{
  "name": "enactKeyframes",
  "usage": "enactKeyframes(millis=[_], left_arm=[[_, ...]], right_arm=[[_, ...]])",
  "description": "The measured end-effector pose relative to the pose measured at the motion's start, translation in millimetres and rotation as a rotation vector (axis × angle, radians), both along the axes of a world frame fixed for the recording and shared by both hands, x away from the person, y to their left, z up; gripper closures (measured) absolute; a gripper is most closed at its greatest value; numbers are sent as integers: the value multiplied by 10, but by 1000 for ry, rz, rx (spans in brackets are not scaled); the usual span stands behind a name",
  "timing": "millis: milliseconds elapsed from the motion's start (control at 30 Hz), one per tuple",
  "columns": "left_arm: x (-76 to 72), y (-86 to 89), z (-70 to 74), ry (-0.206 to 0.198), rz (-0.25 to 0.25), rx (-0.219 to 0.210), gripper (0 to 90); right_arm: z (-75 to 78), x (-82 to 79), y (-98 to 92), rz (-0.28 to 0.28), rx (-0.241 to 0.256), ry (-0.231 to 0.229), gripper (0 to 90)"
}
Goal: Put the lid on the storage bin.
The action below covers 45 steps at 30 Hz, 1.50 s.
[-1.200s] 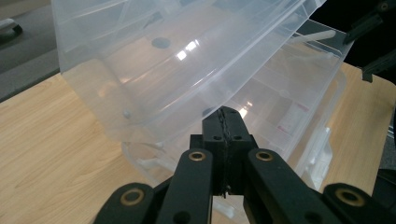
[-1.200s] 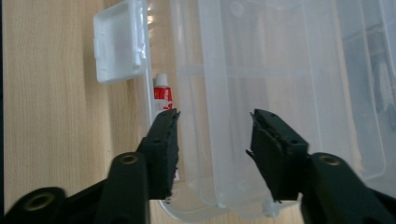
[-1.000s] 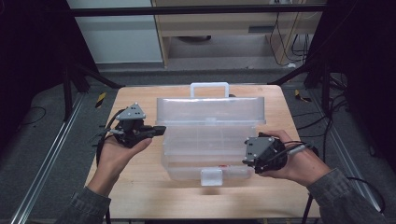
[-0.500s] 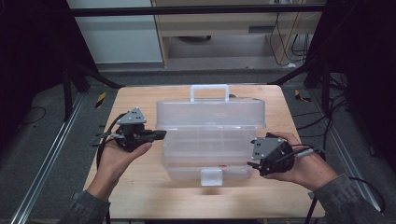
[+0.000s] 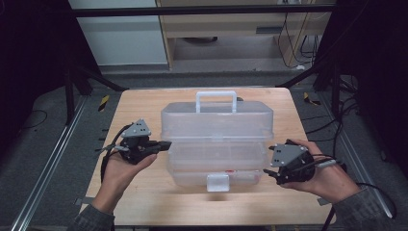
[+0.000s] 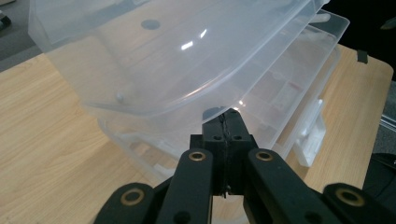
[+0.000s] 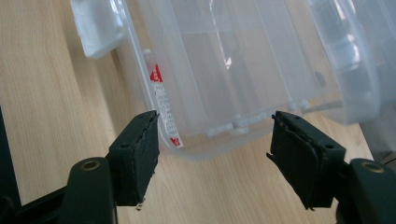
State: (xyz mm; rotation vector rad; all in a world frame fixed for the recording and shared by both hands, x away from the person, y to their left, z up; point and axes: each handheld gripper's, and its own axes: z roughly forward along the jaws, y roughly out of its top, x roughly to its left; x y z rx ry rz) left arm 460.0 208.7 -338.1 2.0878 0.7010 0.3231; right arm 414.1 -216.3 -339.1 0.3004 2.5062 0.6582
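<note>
Light wooden table (image 5: 144, 202) in a dim workspace, dark floor around it, pale cabinet and cables beyond the far edge.

At left in the high view, left gripper (image 5: 163, 144), held in the person's left hand (image 5: 118, 173), pointing right toward the box. Jaws pressed together with no gap in the left gripper view, tips (image 6: 227, 122) right at the underside of the raised lid's edge; whether anything is pinched between them, impossible to tell.

At centre, clear plastic storage box (image 5: 216, 144) resting on the table, roughly in its middle. Lid (image 5: 216, 120) partly raised, tilted up over the base, with a white carry handle (image 5: 216, 98) at the far side. White latch (image 5: 218, 183) hanging at the near front edge of the base. Inside the base, shallow divided compartments, seen through the plastic. Small red and white label (image 7: 163, 112) on the base's wall, near the latch in the right gripper view.

At right, right gripper (image 5: 270, 175), held in the person's right hand (image 5: 327, 180), just beside the box's near right corner. Jaws spread wide in the right gripper view, gripping nothing, the base's rounded corner (image 7: 205, 149) lying between and just beyond the two pads.
</note>
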Motion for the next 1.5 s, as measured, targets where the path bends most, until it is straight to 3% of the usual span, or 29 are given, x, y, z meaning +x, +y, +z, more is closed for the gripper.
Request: enactKeyframes(millis=[100,400,567,800,967,1267,1500], left_arm=[[-33,34,-43,-15,25,-8,897],[-61,116,-182,2,56,-41,897],[-92,139,-271,-1,69,-34,897],[-94,185,-381,16,80,-55,897],[-99,194,-409,8,81,-60,897],[-91,203,-469,16,64,-45,896],[-95,207,-531,29,58,-42,897]], right_arm=[[-15,-16,-62,-16,6,1,321],[-25,-46,-210,-51,27,-3,313],[-92,-52,-259,-79,40,5,297],[-196,-30,-317,-117,54,9,272],[-304,30,-362,-190,84,6,247],[-582,228,-544,-375,148,23,221],[-762,319,-647,-438,167,44,220]])
